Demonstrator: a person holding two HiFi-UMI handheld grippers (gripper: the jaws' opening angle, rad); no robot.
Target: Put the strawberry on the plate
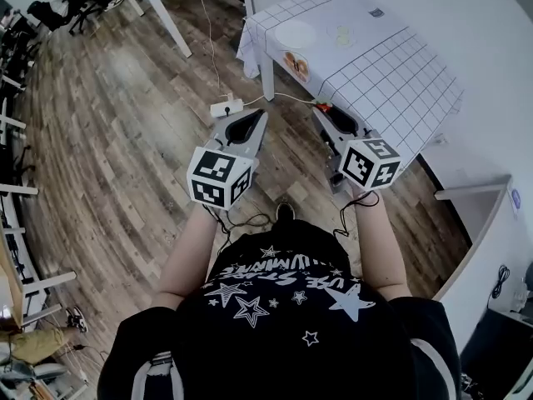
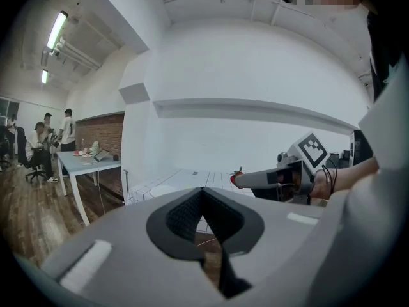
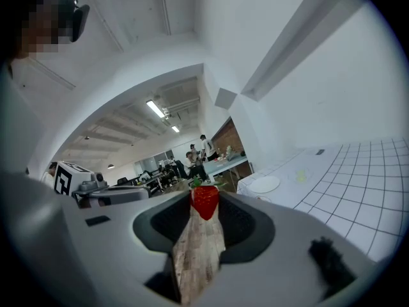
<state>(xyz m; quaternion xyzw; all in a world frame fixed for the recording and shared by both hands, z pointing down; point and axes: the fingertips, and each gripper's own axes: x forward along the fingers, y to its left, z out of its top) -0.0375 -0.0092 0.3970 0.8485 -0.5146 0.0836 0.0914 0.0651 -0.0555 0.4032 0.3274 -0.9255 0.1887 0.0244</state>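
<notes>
A person stands on a wooden floor just short of a table [image 1: 391,73] covered in a white grid cloth, holding a gripper in each hand. The right gripper [image 1: 323,111] pinches the strawberry [image 3: 205,201] between its jaw tips, in the air near the table's near edge. The white plate [image 1: 296,33] sits on the left part of the table, farther away and slightly left of the strawberry, roughly where the jaws point. The left gripper [image 2: 203,194] is empty with its jaws pressed together, and is farther from the plate.
</notes>
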